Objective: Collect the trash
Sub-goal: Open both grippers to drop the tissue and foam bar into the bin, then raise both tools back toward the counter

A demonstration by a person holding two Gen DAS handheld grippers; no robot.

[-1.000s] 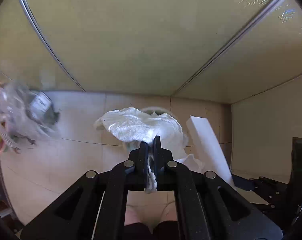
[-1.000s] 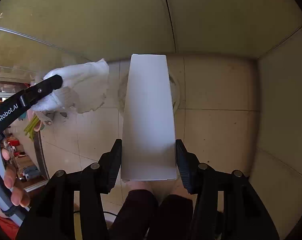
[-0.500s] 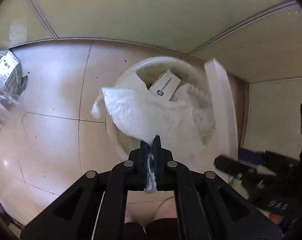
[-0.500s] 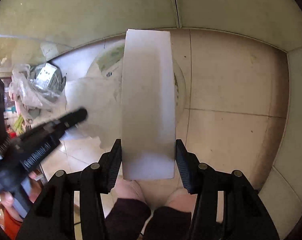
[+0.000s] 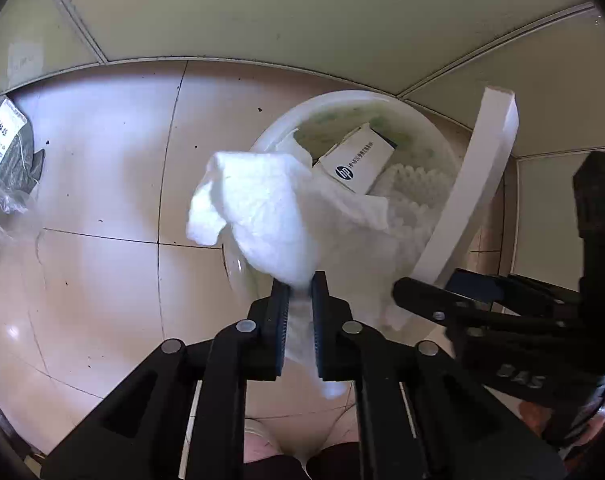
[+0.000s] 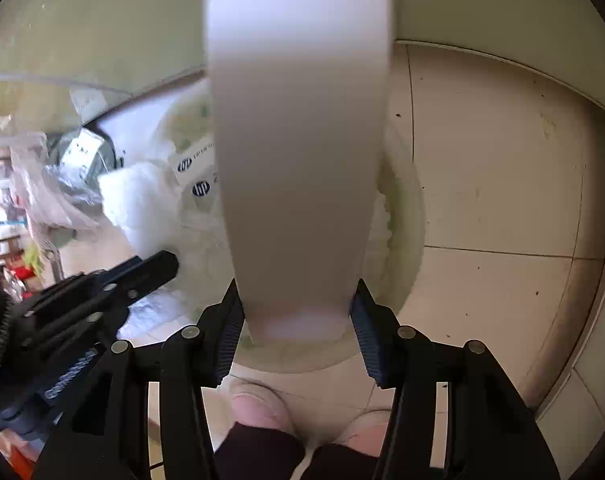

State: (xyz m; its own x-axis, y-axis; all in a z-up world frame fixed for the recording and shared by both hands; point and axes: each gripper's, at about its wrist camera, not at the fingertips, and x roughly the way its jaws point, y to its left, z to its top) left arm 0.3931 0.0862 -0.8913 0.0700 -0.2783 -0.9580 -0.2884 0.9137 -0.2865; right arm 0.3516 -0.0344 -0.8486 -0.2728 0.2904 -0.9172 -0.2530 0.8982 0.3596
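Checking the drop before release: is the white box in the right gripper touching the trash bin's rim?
Cannot tell. In the right wrist view the white box overlaps the bin; in the left wrist view it crosses the rim, and neither shows contact or a gap.

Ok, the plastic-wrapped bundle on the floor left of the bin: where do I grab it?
Probably the loose clear plastic bunched at the near edge of the bundle, coming down from above. Its raised folds can be pinched, while the labelled body looks too wide and rounded. The frame edge cuts it off.
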